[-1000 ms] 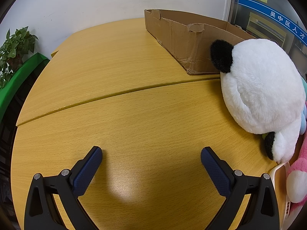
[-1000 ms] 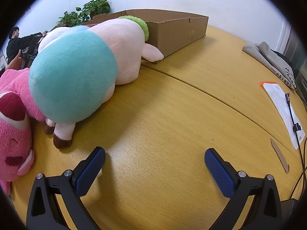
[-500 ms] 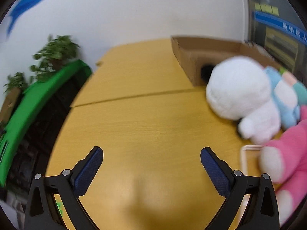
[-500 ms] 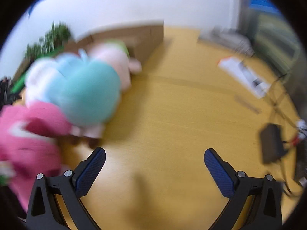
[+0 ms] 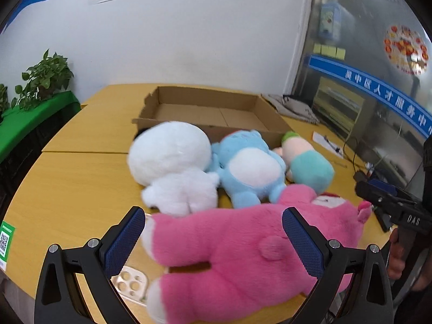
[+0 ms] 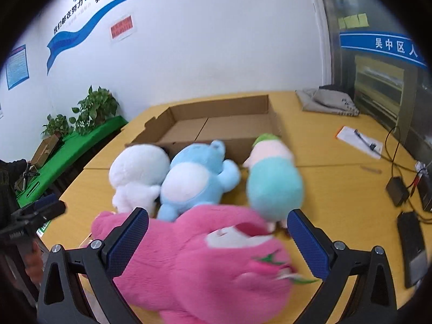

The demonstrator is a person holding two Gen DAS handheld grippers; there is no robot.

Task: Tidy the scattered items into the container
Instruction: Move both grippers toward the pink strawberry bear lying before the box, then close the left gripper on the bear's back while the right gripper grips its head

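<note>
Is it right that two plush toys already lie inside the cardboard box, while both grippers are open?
Not quite: the cardboard box is empty, as the left wrist view shows. The plush toys lie on the table before it. Both the left gripper and right gripper are open.

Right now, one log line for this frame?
phase: approach | left gripper: open, over pink plush | right gripper: open, over same | cardboard box: empty | toys on table: four

Four plush toys [image 5: 243, 167] (one box [image 5: 216, 110])
</note>
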